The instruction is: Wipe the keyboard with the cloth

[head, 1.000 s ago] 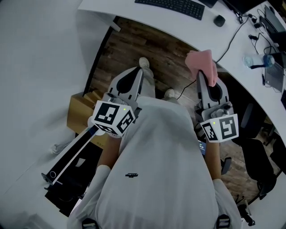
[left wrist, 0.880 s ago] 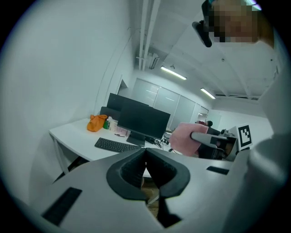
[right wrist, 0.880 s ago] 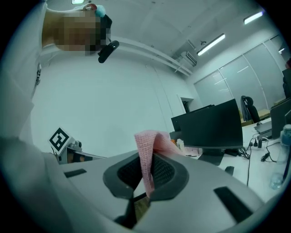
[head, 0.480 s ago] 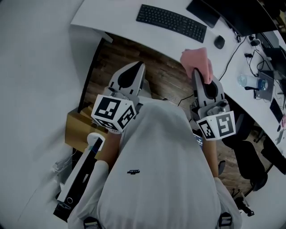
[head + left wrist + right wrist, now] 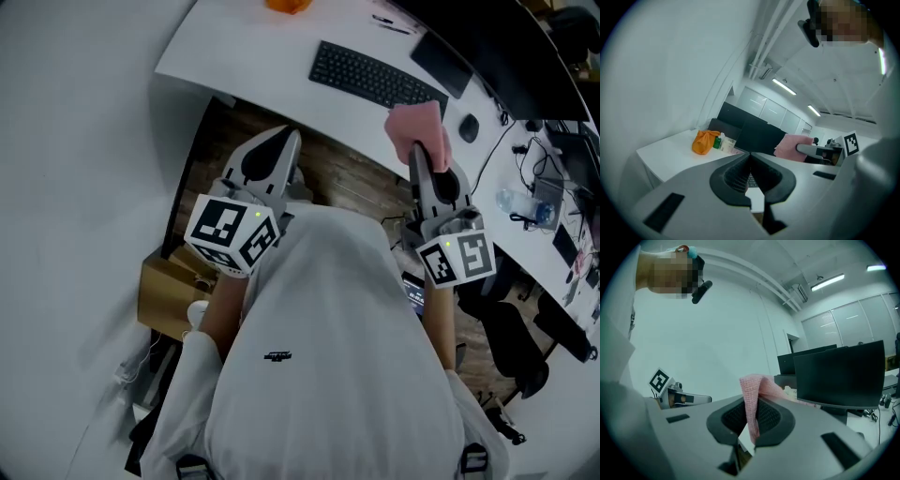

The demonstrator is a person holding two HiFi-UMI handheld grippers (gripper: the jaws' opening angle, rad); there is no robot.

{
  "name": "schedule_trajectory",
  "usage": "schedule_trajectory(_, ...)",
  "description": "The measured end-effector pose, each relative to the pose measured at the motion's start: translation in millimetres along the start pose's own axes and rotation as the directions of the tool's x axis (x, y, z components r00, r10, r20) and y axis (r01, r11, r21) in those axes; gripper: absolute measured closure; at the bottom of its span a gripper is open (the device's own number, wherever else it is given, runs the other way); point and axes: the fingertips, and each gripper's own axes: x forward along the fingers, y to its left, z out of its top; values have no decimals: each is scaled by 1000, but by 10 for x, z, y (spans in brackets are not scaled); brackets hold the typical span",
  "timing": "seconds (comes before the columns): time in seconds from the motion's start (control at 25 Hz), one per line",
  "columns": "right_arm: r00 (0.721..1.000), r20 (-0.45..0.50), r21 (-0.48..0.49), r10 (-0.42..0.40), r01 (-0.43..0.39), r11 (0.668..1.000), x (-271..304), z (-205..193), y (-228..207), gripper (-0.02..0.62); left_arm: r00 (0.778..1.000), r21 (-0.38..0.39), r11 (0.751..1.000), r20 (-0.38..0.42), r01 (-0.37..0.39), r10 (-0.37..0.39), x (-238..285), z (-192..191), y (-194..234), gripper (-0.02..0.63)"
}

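The black keyboard (image 5: 375, 79) lies on the white desk (image 5: 253, 66), just beyond both grippers. My right gripper (image 5: 418, 152) is shut on a pink cloth (image 5: 416, 129), which hangs over the desk edge by the keyboard's right end. In the right gripper view the cloth (image 5: 751, 397) is pinched between the jaws and droops over them. My left gripper (image 5: 287, 139) is shut with nothing in it and hovers over the floor in front of the desk, short of the keyboard's left end. The left gripper view shows the pink cloth (image 5: 791, 145) off to the right.
A black mouse (image 5: 469, 127) sits right of the keyboard, with a monitor base (image 5: 441, 62) behind it. An orange bag (image 5: 705, 141) and small bottles stand at the desk's far left. A cardboard box (image 5: 165, 291) is on the floor at left. Cables and a water bottle (image 5: 517, 201) lie at right.
The desk and keyboard have drawn nearer in the head view. Both grippers moved forward; the cloth now reaches the desk edge by the keyboard. Neither grip changed.
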Motion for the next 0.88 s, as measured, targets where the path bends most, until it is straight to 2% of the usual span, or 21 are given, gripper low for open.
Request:
schedule_trajectory(0.2,1000,-19,-3,-8,8,1000,231,-15,-8,586,999,0,1000,-14,30,-30,165,86,155,586)
schedule_trajectory(0.44,999,-48,42,6,-4,999,408,-94,-67,584,997,32,998,-38,63,-62,321,112,157,587)
schedule_trajectory(0.88,993,-95,98,75,-66,993,995,-237,-377,584,996,6,1000,-91,7,-7,720,48,350,586)
